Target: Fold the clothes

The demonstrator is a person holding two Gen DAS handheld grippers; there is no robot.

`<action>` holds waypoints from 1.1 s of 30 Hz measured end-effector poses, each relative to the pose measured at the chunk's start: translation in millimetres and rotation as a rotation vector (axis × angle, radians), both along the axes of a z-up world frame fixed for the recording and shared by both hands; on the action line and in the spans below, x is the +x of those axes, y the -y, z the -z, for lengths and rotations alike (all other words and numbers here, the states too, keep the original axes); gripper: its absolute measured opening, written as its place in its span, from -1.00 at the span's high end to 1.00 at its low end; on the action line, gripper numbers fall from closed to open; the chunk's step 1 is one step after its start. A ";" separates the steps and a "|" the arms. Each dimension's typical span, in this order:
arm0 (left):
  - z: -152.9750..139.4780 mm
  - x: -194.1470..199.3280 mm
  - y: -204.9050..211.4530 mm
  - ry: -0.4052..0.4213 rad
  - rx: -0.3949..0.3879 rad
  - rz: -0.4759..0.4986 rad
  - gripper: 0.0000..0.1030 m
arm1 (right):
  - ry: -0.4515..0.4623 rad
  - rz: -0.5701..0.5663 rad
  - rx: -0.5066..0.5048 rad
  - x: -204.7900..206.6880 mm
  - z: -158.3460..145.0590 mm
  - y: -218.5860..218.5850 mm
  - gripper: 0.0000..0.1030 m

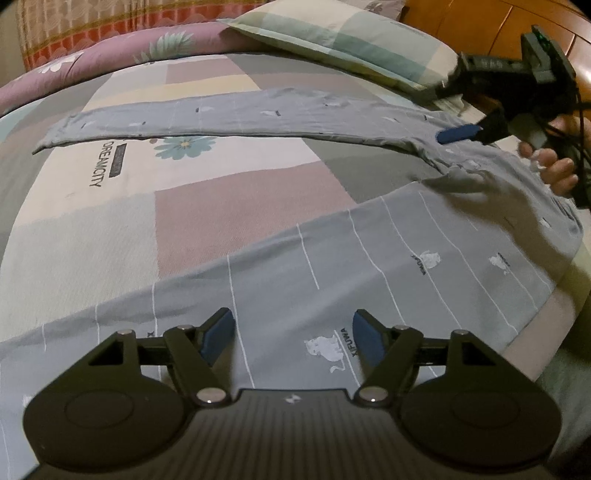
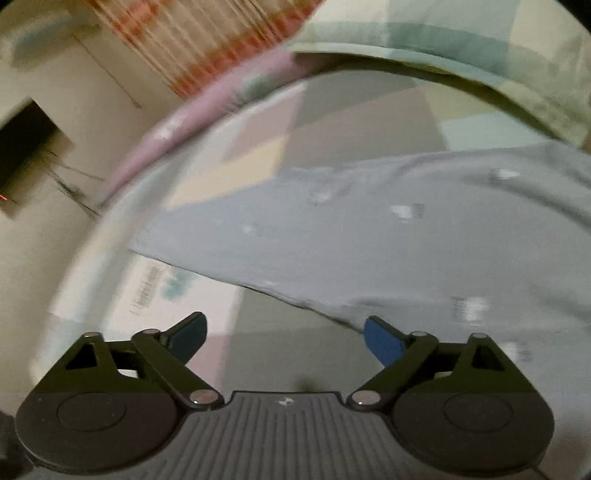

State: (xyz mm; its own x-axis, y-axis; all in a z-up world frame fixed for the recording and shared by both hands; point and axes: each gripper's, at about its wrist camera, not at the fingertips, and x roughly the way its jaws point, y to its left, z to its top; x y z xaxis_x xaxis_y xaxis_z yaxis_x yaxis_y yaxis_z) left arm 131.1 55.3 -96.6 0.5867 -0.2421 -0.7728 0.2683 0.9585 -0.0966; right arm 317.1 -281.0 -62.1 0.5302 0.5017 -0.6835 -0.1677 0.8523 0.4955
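Note:
Grey pyjama trousers with thin white lines and small cat prints lie spread on the bed, one leg stretching far left (image 1: 229,114) and the other near me (image 1: 332,266). My left gripper (image 1: 292,326) hovers open just above the near leg, with nothing between its blue pads. In its own blurred view my right gripper (image 2: 284,328) stands open and empty, its right finger over the edge of the grey cloth (image 2: 369,240). In the left wrist view a blue pad (image 1: 458,133) of the right gripper sits above the crotch area, with a hand (image 1: 557,173) holding the tool.
The patchwork bedsheet (image 1: 184,206) shows between the two legs. A checked pillow (image 1: 351,40) lies at the far side by the wooden headboard (image 1: 480,22). A purple quilt (image 1: 110,55) is rolled along the back left. A pale wall (image 2: 55,240) lies beyond the bed's edge.

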 end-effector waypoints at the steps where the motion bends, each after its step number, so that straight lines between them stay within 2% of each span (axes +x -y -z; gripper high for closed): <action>1: 0.0 0.1 0.1 0.001 0.000 0.000 -0.42 | -0.030 0.007 -0.045 0.0 2.3 2.0 -0.78; 5: 0.7 0.7 0.8 0.002 0.001 0.006 -0.45 | -0.120 0.027 -0.141 1.5 19.9 -1.0 -0.77; 8: 1.2 1.1 1.3 0.003 0.001 0.010 -0.50 | -0.081 0.009 -0.105 9.7 25.6 -6.0 -0.89; 11: 1.8 1.5 1.8 0.004 0.002 0.014 -0.52 | -0.047 0.003 -0.066 16.8 28.4 -7.8 -0.89; 13: 0.4 0.3 2.8 0.005 0.009 0.016 -0.52 | -0.032 0.015 -0.036 20.0 26.5 -4.6 -0.84; 14: -0.7 -0.7 3.5 0.006 0.015 0.016 -0.52 | -0.008 0.016 -0.044 12.6 19.4 -1.9 -0.75; 16: -4.5 -4.6 6.2 0.026 0.034 0.044 -0.50 | 0.041 0.018 -0.059 -2.3 5.0 3.7 -0.74; 18: -9.3 -9.7 10.2 0.056 0.060 0.091 -0.49 | 0.128 -0.006 -0.127 -34.2 -12.9 11.4 -0.63; 20: -15.9 -15.8 17.1 0.091 0.099 0.163 -0.48 | 0.173 -0.057 -0.232 -63.4 -22.7 17.0 -0.52; 22: -22.8 -21.8 25.4 0.112 0.127 0.241 -0.48 | 0.179 -0.116 -0.345 -94.9 -23.2 20.5 -0.50; 28: -31.5 -40.0 62.6 0.141 0.172 0.392 -0.48 | 0.096 -0.278 -0.551 -178.7 5.3 23.1 -0.44; 33: -25.2 -59.4 103.6 0.171 0.250 0.536 -0.49 | 0.193 -0.408 -0.762 -221.4 15.6 8.0 -0.44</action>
State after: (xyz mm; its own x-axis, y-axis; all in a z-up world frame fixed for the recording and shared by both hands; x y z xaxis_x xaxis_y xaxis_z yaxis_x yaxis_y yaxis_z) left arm 71.8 -48.3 -71.4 0.5544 -0.3613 -0.7497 0.7107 0.6743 0.2006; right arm 95.7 -289.0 -77.6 0.5503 0.1216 -0.8261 -0.5524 0.7949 -0.2509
